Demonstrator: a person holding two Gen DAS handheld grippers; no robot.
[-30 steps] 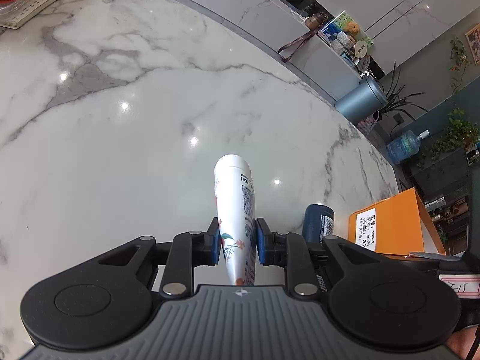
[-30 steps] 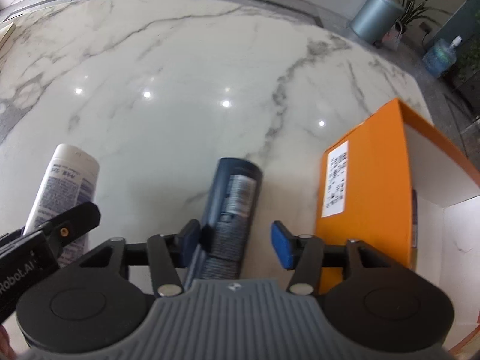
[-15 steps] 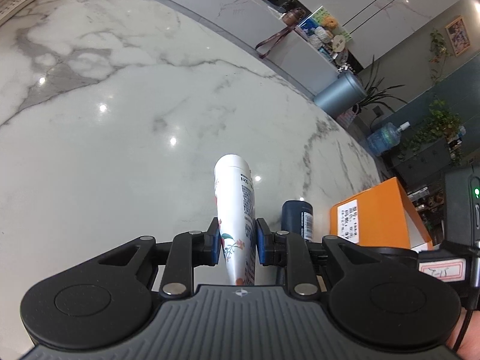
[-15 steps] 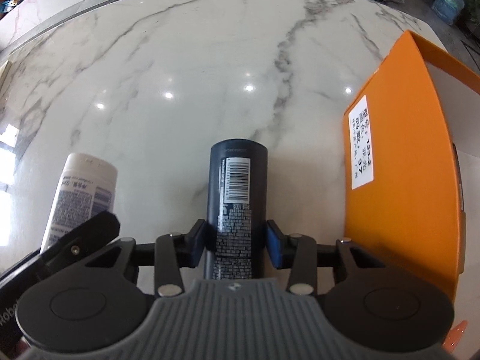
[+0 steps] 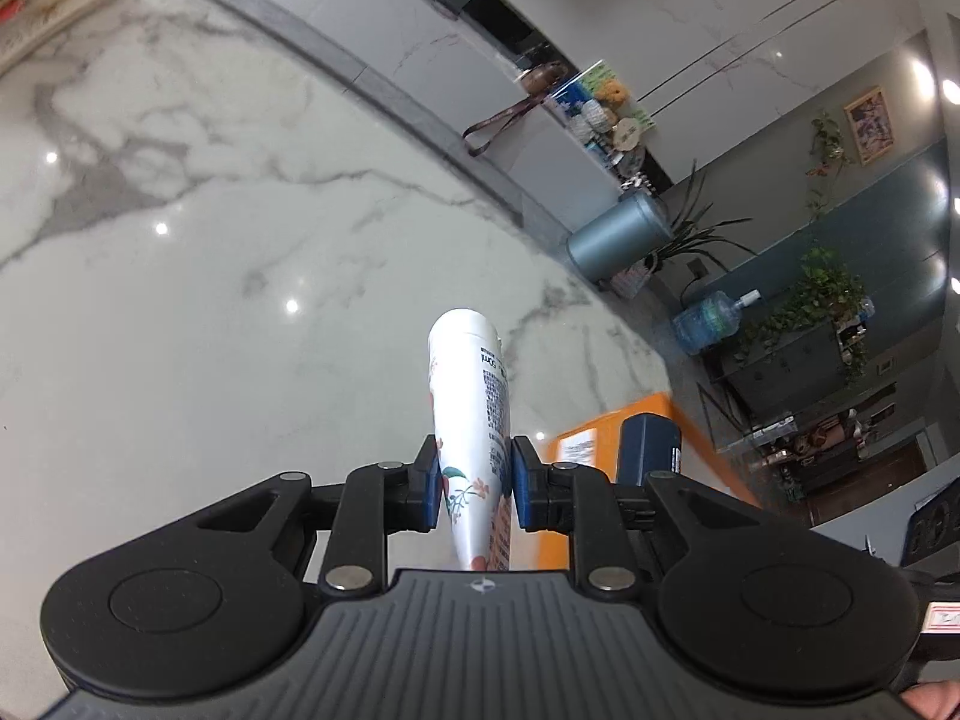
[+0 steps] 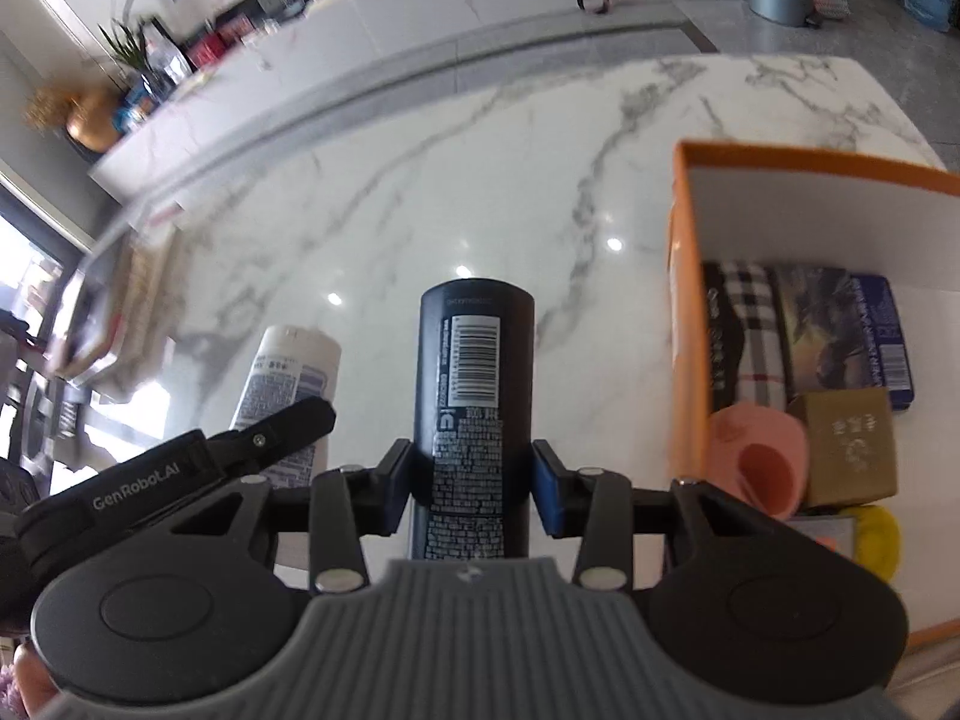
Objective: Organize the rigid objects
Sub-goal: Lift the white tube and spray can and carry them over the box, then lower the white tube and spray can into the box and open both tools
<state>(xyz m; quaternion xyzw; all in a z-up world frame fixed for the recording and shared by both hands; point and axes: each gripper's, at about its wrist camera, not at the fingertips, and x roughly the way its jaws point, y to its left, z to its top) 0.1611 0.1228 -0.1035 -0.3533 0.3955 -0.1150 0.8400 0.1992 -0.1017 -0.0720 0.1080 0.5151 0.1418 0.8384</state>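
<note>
White tube, one of two bottles in hand, sits clamped between the blue pads of the left gripper above the marble table; its lower end is hidden behind the gripper body. Dark blue bottle is pinched by the right gripper, whose jaws lately closed on it; its base is likewise hidden. Rightmost, one orange box is cut off by the frame, holding about six items, partly overlapped and blurred

White tube, dark can, both gripped
</note>
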